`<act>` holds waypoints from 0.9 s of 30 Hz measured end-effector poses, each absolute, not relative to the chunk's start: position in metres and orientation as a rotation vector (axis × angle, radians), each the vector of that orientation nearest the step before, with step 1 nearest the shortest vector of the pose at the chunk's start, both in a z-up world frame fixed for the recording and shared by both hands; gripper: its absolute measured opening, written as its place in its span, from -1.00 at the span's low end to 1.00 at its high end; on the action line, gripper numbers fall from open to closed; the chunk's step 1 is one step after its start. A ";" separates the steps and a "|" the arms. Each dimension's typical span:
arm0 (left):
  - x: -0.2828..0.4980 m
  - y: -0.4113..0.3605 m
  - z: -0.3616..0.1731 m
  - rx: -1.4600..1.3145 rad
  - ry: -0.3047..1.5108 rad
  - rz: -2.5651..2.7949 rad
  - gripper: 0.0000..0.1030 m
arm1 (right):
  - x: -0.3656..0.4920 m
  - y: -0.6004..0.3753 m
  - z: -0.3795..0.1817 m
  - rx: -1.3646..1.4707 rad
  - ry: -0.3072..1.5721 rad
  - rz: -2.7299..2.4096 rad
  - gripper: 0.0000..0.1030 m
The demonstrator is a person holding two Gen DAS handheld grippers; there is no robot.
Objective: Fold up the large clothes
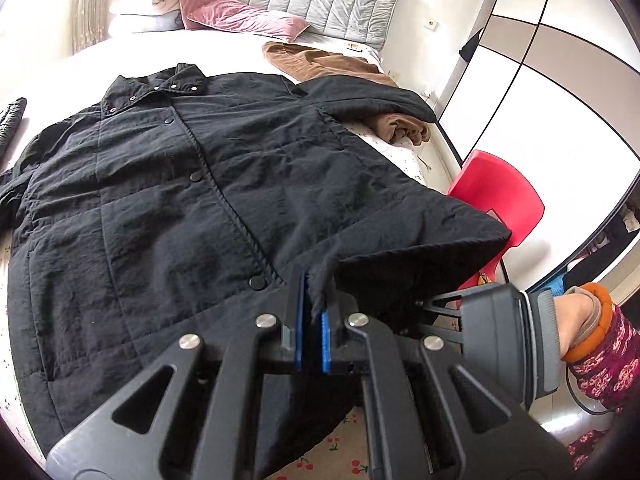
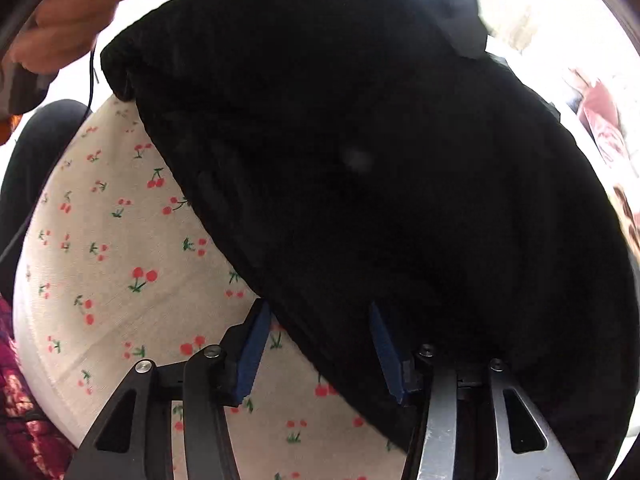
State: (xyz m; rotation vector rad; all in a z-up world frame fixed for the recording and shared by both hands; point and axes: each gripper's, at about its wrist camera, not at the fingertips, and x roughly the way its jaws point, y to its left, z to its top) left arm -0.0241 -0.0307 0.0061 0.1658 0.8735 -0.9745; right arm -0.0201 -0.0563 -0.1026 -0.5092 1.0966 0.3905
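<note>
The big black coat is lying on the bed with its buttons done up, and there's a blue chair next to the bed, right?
Almost. The chair beside the bed is red, not blue; the left wrist view shows it. The rest holds: the black coat lies spread on the bed, buttoned up, and the left tool pinches its hem.

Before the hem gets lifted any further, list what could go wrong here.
1. The left gripper pinches only a thin edge of the black coat hem; the heavy padding could pull it free.
2. The right gripper is open, the hem lying over one of its fingers, so the lift may go lopsided.
3. The coat's far sleeve overlaps the brown garment, which could drag along.
</note>
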 end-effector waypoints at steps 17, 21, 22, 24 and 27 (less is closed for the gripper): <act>-0.090 -0.025 -0.065 0.411 1.185 -1.240 -0.42 | -0.095 -0.069 -0.060 -0.361 1.120 0.524 -0.47; -0.093 0.002 -0.038 0.385 1.081 -1.269 0.08 | -0.099 -0.118 -0.030 -0.236 1.019 0.394 -0.11; -0.086 0.010 -0.027 0.355 1.026 -1.243 0.32 | -0.094 -0.131 -0.025 -0.222 0.998 0.323 -0.10; -0.066 0.028 -0.012 0.307 0.926 -1.151 0.48 | -0.077 -0.156 -0.020 -0.184 0.949 0.179 -0.03; -0.022 0.053 -0.017 0.255 0.908 -0.980 0.48 | -0.048 -0.227 -0.022 -0.071 0.907 0.014 0.02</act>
